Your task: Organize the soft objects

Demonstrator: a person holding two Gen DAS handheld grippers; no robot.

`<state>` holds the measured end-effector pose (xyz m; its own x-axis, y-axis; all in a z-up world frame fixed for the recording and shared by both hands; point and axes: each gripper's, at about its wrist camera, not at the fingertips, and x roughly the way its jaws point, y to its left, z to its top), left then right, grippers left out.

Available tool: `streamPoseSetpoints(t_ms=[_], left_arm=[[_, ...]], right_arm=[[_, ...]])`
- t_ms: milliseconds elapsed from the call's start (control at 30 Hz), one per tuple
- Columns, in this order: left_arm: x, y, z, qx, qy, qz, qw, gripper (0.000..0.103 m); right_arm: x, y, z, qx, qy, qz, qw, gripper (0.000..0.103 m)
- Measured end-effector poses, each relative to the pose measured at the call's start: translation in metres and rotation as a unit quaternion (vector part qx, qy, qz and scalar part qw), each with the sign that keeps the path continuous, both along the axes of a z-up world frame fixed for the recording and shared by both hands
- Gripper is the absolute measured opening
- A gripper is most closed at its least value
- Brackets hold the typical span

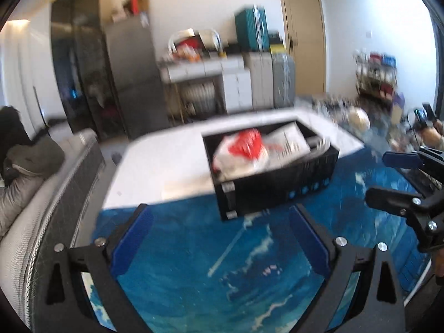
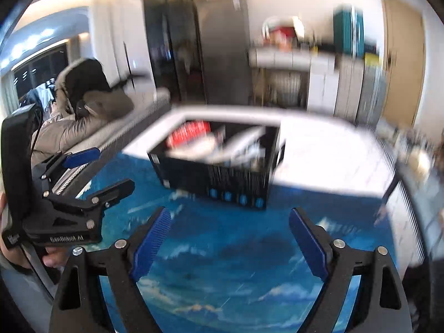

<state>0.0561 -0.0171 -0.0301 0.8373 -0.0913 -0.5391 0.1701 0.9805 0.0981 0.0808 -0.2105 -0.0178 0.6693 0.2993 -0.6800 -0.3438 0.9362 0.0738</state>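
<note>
A black crate (image 1: 280, 191) stands on the table, straddling the blue cloth (image 1: 211, 263) and the white tabletop (image 1: 163, 163). It holds soft packs, one red and white (image 1: 244, 149), others white. The crate also shows in the right wrist view (image 2: 222, 180). My left gripper (image 1: 222, 222) is open and empty, low over the blue cloth, in front of the crate. My right gripper (image 2: 230, 222) is open and empty, also short of the crate. Each gripper shows in the other's view, the right one (image 1: 388, 177) and the left one (image 2: 105, 169), both open.
A grey sofa (image 1: 47, 194) with a padded coat (image 2: 80, 122) lies left of the table. A fridge (image 1: 133, 75), a cluttered sideboard (image 1: 205, 66) and suitcases (image 1: 252, 27) stand at the back wall. Clutter (image 1: 374, 83) fills the right.
</note>
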Motion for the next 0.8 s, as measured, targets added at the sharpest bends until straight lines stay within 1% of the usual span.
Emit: streamPoseSetpoints(t_ms=[33, 100, 133, 167, 233, 300, 400, 467, 533, 700, 800], left_arm=[[-0.007, 0.002, 0.0, -0.005, -0.015, -0.003, 0.9999, 0.099], [-0.017, 0.006, 0.001, -0.01, -0.033, -0.014, 0.9993, 0.099], [-0.021, 0.007, 0.001, -0.01, -0.044, -0.015, 0.9989, 0.099], [-0.026, 0.008, 0.002, -0.009, -0.055, -0.015, 0.9983, 0.099], [-0.035, 0.01, 0.009, -0.008, -0.09, -0.016, 0.9958, 0.103], [-0.044, 0.012, 0.016, -0.009, -0.125, -0.012, 0.992, 0.103], [-0.052, 0.011, 0.024, -0.017, -0.15, -0.01, 0.9885, 0.103], [-0.055, 0.008, 0.026, -0.016, -0.151, -0.02, 0.9882, 0.103], [-0.057, 0.007, 0.025, -0.017, -0.151, -0.019, 0.9883, 0.103], [-0.058, 0.008, 0.019, -0.028, -0.137, -0.019, 0.99, 0.103], [-0.062, 0.008, 0.018, -0.032, -0.136, -0.023, 0.9899, 0.103]], right_arm=[[-0.012, 0.001, 0.002, -0.006, -0.037, 0.008, 0.999, 0.091], [-0.024, 0.001, 0.006, -0.003, -0.067, 0.023, 0.998, 0.091], [-0.031, -0.002, 0.007, 0.008, -0.081, 0.028, 0.996, 0.091], [-0.035, -0.003, 0.008, 0.014, -0.089, 0.025, 0.996, 0.091], [-0.04, -0.007, 0.011, 0.025, -0.106, 0.018, 0.994, 0.092], [-0.044, -0.011, 0.016, 0.032, -0.126, 0.007, 0.992, 0.095], [-0.048, -0.013, 0.019, 0.038, -0.148, -0.009, 0.988, 0.097], [-0.05, -0.012, 0.021, 0.033, -0.158, -0.015, 0.987, 0.098], [-0.05, -0.013, 0.02, 0.029, -0.159, -0.022, 0.987, 0.098], [-0.049, -0.012, 0.018, 0.025, -0.156, -0.017, 0.987, 0.098], [-0.049, -0.01, 0.019, 0.025, -0.161, -0.015, 0.987, 0.098]])
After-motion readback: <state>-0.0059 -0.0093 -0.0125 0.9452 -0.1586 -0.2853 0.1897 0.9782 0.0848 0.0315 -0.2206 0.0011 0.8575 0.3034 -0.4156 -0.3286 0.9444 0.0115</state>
